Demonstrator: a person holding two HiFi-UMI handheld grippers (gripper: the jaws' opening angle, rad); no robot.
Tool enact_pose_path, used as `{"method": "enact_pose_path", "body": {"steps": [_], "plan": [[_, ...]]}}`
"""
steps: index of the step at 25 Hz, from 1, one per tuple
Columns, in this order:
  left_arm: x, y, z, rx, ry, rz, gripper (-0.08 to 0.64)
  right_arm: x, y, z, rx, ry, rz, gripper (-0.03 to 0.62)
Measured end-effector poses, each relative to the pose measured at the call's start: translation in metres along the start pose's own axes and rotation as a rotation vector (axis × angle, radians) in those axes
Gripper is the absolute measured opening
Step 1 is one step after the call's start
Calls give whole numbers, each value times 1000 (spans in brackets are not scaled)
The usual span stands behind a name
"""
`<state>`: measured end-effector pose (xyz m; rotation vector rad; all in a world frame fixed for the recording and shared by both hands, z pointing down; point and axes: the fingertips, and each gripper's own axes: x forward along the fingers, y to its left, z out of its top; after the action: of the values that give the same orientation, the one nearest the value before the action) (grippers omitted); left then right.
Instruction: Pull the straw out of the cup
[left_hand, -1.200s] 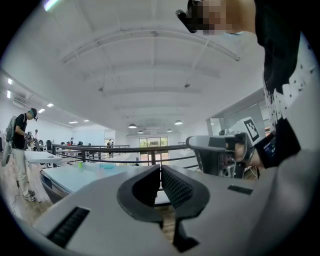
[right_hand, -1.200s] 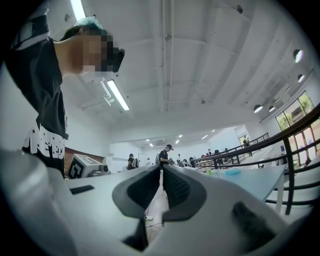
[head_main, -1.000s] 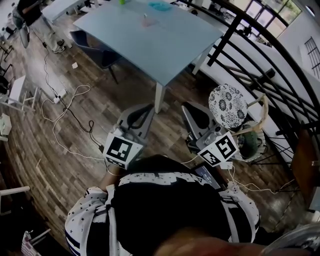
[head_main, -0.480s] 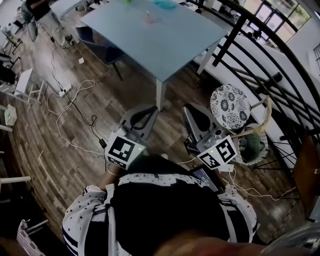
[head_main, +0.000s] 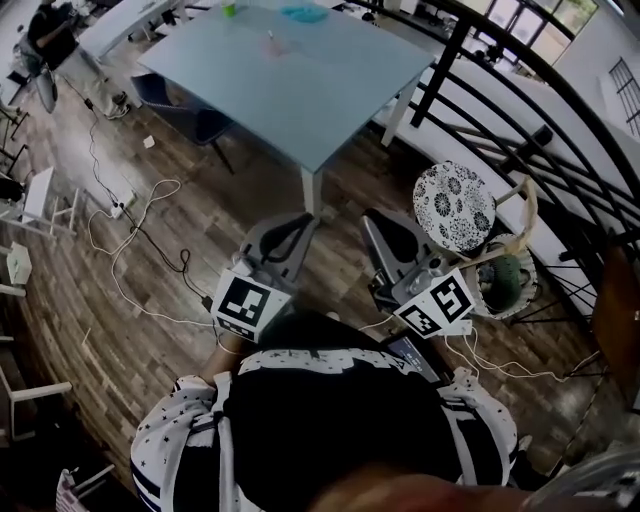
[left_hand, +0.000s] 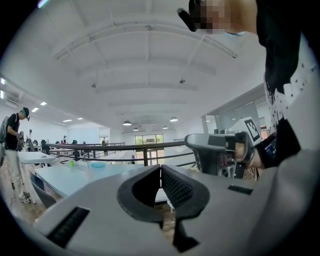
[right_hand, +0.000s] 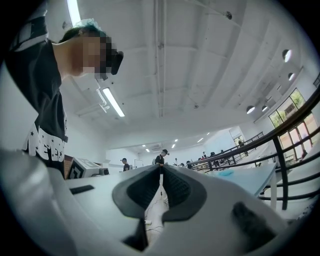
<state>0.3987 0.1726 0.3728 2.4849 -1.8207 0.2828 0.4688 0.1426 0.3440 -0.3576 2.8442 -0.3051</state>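
The left hand-held gripper (left_hand: 160, 170) has its jaws closed tip to tip, with only the floor and the far room showing through the small gap below the tips; nothing is between them. The right hand-held gripper (right_hand: 160, 172) is the same, ribbed pads together and empty. In the head view both are held low and close to the person's chest, left (head_main: 288, 224) and right (head_main: 380, 224) side by side, near each other but apart, over the wooden floor (head_main: 190, 215).

Just beyond the right one stands a stool with a patterned round seat (head_main: 455, 207), beside a black railing (head_main: 500, 110). Loose cables (head_main: 140, 225) trail across the floor on the left.

The pale counter (head_main: 330, 90) lies well ahead of both jaws. Near its far edge sits a small pinkish thing (head_main: 270, 42), which is probably the cup; it is too small to tell whether a straw stands in it. A teal dish (head_main: 303, 13) and a green item (head_main: 229, 9) sit further back.

The task looks not yet begun: the person first has to come up to the counter. A drinking straw is likely very light, thin and smooth, and easy to flatten, so a gentle pinch on the part standing above the rim should do, pulled straight up along its length. The cup is probably light too and may lift or tip with the straw, so steadying its wall with the other hand-held gripper seems wise
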Motion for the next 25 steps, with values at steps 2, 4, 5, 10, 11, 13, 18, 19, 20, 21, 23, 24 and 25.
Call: {"method": "enact_pose_path", "body": {"steps": [2, 4, 5, 10, 11, 13, 18, 19, 20, 21, 23, 24, 25], "plan": [[1, 9, 3, -6, -13, 0, 14, 8, 0, 0, -6, 9, 1, 31], [3, 19, 0, -10, -9, 1, 14, 17, 0, -1, -16, 14, 4, 31], [3, 24, -2, -11, -3, 0, 14, 21, 0, -1, -21, 17, 5, 31], [4, 45, -6, -32, -7, -3, 14, 41, -1, -8, -30, 51, -1, 31], [4, 50, -7, -36, -7, -4, 14, 45, -1, -9, -29, 52, -1, 31], [5, 60, -10, -38, -4, -1, 14, 54, -2, -11, -32, 57, 1, 31], [7, 84, -10, -25, -4, 4, 14, 77, -7, -11, -49, 66, 2, 31], [7, 89, -9, -24, -5, 7, 14, 82, -7, -12, -52, 68, 5, 31], [5, 94, -9, -24, -8, 10, 14, 87, -6, -13, -53, 71, 8, 31], [4, 99, -9, -26, -12, 14, 14, 92, -5, -14, -54, 75, 11, 31], [2, 110, -8, -29, -17, 20, 14, 103, -5, -15, -54, 79, 19, 31], [2, 115, -8, -31, -19, 23, 14, 108, -6, -15, -55, 81, 22, 31], [2, 120, -8, -34, -20, 25, 14, 113, -7, -16, -56, 82, 24, 31]]}}
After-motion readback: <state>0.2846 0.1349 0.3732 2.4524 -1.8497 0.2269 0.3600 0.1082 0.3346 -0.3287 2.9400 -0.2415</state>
